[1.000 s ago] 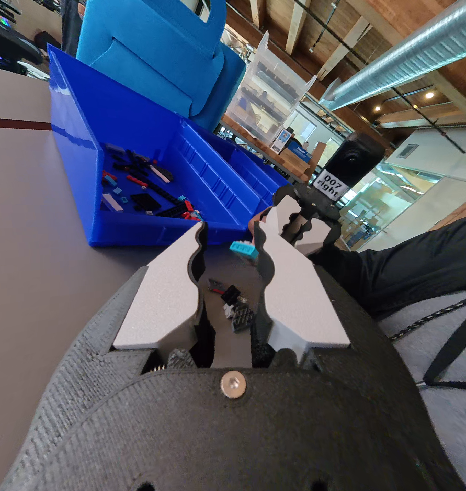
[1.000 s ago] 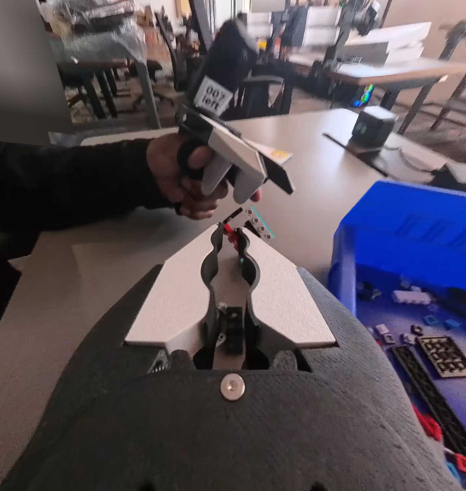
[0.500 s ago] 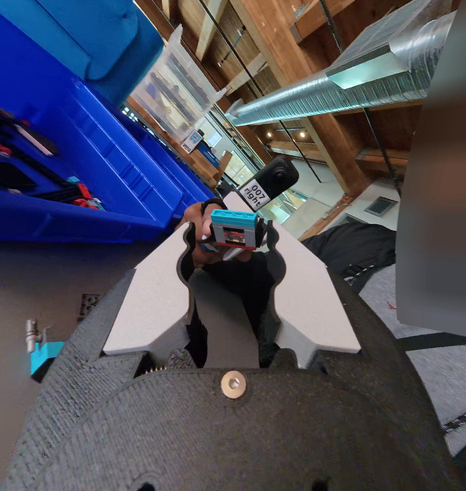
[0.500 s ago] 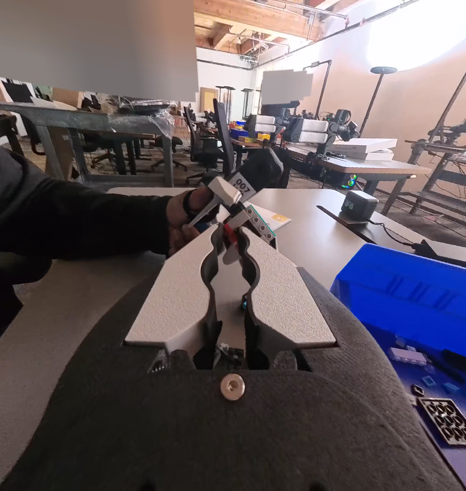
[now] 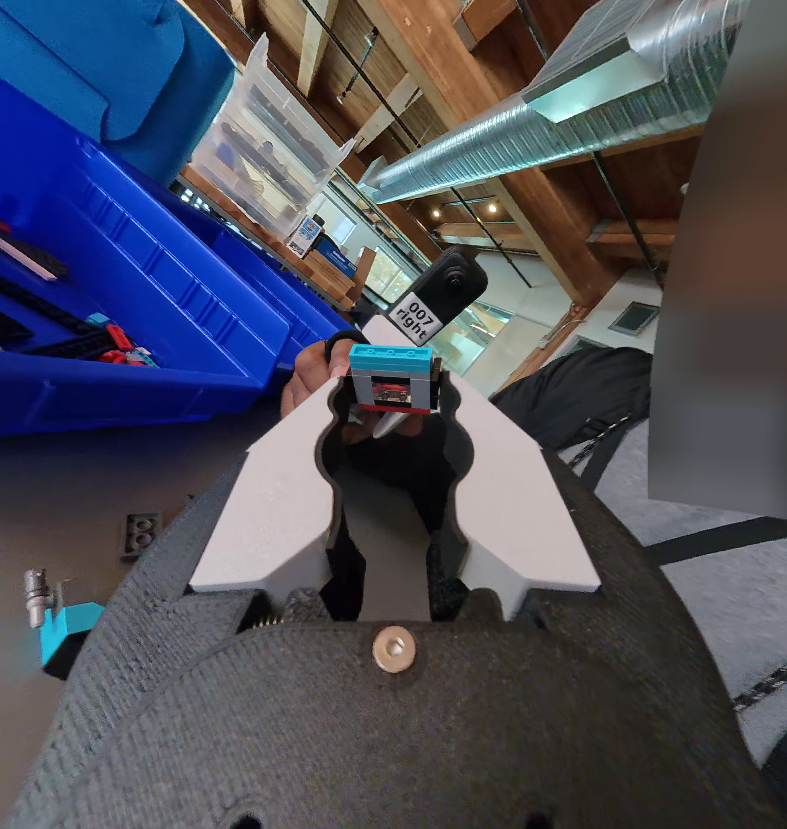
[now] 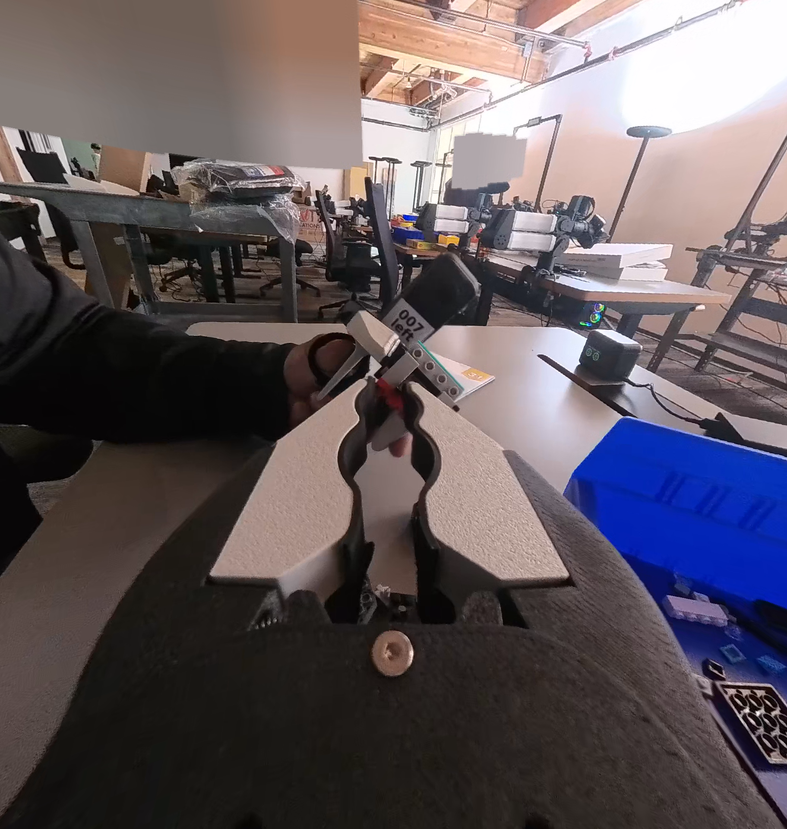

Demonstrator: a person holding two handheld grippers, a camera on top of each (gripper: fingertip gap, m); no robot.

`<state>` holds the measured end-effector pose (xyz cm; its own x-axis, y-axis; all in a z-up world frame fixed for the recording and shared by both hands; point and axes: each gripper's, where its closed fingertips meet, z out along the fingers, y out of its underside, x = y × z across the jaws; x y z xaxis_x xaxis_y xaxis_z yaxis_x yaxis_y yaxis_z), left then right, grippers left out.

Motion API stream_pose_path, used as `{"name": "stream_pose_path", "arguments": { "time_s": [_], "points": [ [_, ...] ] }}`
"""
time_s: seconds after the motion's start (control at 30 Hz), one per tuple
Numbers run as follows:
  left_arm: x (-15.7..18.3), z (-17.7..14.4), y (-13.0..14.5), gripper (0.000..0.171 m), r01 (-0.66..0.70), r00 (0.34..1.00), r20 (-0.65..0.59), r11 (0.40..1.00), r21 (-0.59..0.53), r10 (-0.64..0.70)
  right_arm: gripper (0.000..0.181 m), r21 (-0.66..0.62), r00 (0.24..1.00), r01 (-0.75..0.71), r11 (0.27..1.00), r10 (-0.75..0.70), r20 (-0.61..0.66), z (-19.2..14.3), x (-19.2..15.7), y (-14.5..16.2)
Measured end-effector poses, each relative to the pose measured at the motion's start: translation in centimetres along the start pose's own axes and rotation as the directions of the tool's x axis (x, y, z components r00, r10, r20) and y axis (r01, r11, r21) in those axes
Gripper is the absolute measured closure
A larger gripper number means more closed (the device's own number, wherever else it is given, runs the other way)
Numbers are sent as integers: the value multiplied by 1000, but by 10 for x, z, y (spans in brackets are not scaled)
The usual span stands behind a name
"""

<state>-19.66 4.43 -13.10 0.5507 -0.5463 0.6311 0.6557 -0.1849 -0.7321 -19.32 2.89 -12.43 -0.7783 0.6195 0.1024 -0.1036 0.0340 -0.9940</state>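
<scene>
**Both grippers meet nose to nose at one small brick assembly**

The grey table [image 6: 539,403] runs under everything, and the blue bin [image 5: 113,394] of loose pieces sits on it, off to my right gripper's side, well apart from where I am working.

My two grippers face each other head-on above the table, tips nearly meeting. My left gripper [image 5: 391,394] is clamped on the brick assembly [image 5: 389,365], which fills the gap between its fingertips. The assembly's long axis runs straight across from one fingertip to the other, with the teal plate on top and the red layer along the bottom.

My right gripper [image 6: 389,390] comes at it from the opposite side with its jaws drawn narrow. The red plate [image 6: 391,398] at the assembly's edge sits between its tips. I cannot tell whether those tips actually pinch it or merely flank it.
</scene>
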Motion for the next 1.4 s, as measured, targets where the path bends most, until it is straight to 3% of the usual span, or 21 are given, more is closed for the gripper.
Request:
{"name": "stream_pose_path", "arguments": {
  "time_s": [0.2,0.4,0.67,1.1,1.4],
  "points": [
    [9,-5,-13,130,-67,997,-21,996,64,68,155,41,999,5,999,-3,-51,-5,9,-10],
    [0,-10,-22,130,41,999,-12,990,137,-40,155,27,976,161,987,-155,-152,-8,15,-14],
    [-24,-5,-5,130,262,963,44,960,103,-267,155,-172,938,277,945,-305,-163,3,17,18],
    [-30,-5,6,131,268,956,112,963,37,-271,171,-278,920,320,905,-367,-137,5,19,35],
    [-30,-5,12,131,348,933,90,938,14,-347,177,-314,847,473,823,-523,-93,4,11,38]
  ]
}}
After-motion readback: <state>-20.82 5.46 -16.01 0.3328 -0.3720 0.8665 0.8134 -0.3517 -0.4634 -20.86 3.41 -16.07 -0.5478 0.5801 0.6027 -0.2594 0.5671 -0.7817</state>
